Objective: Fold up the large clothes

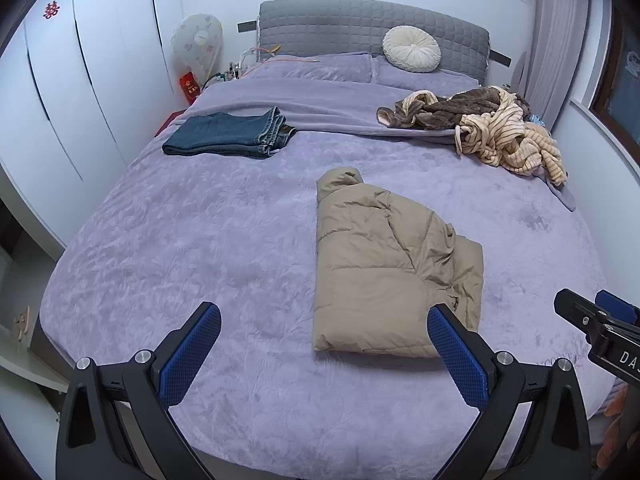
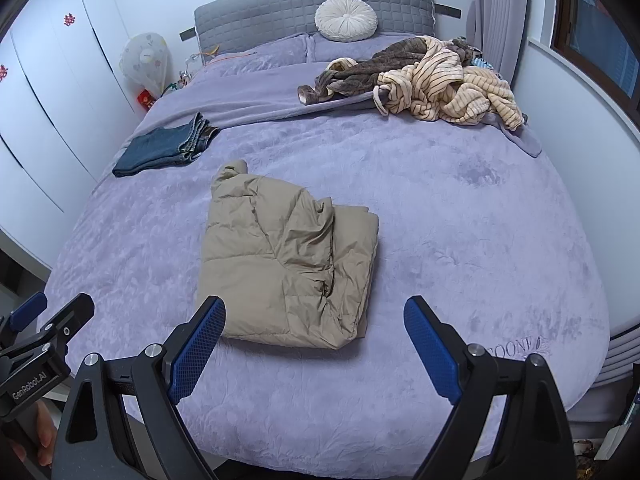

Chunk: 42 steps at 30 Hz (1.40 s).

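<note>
Both tongs hung spread and empty over the bed's near edge, a folded tan jacket [image 1: 394, 264] lying mid-bed [image 1: 180, 240] just ahead.

The left tongs [image 1: 324, 350] and right tongs [image 2: 314, 346] gripped nothing. The jacket looked light, puffy, probably slippery; its thick near fold seemed the safest hold. Jeans [image 1: 230, 136] sat folded; robes [image 1: 488, 128] lay heaped.

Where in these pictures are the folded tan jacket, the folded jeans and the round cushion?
folded tan jacket [image 1: 384, 264], left wrist view, middle of its quilted top.
folded jeans [image 1: 224, 136], left wrist view, middle of the top layer.
round cushion [image 2: 346, 19], right wrist view, its centre button.
</note>
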Each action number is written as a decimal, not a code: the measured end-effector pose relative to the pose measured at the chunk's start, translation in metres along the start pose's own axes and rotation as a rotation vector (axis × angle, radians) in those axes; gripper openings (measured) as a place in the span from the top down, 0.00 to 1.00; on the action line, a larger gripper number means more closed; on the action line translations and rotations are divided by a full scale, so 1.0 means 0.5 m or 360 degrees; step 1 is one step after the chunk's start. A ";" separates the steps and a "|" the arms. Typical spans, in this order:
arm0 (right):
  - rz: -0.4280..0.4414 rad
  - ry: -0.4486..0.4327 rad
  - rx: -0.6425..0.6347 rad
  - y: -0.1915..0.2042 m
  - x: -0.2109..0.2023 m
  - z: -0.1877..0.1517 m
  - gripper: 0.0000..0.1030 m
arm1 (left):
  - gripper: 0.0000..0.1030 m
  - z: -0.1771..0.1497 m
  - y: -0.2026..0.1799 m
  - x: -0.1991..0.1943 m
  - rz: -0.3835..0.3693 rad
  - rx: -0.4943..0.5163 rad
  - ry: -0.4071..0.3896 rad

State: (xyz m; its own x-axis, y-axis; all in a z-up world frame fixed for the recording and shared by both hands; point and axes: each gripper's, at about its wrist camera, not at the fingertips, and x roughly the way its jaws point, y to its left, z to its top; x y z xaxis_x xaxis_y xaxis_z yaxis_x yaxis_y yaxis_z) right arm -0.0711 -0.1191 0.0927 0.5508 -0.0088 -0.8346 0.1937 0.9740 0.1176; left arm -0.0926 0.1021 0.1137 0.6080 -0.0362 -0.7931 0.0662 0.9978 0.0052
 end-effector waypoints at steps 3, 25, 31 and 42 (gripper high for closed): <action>0.0000 0.0003 0.0001 0.003 0.003 0.002 0.10 | 0.00 -0.001 0.005 0.001 0.0000 0.0001 -0.0003; 0.0002 0.0003 -0.0006 0.001 0.000 0.003 0.10 | 0.00 0.008 0.013 0.009 -0.0007 0.0009 0.0000; 0.0003 0.0004 -0.0007 -0.002 -0.002 0.003 0.10 | 0.00 0.009 0.013 0.009 -0.0010 0.0009 -0.0001; 0.0003 0.0005 -0.0008 -0.003 -0.003 0.003 0.10 | 0.00 0.008 0.012 0.010 -0.0006 0.0008 -0.0002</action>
State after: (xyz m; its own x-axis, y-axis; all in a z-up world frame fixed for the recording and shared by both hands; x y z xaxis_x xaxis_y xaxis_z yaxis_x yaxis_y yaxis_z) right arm -0.0711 -0.1210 0.0943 0.5488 -0.0063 -0.8359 0.1887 0.9751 0.1165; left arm -0.0859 0.1079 0.1125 0.6086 -0.0403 -0.7924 0.0726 0.9973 0.0050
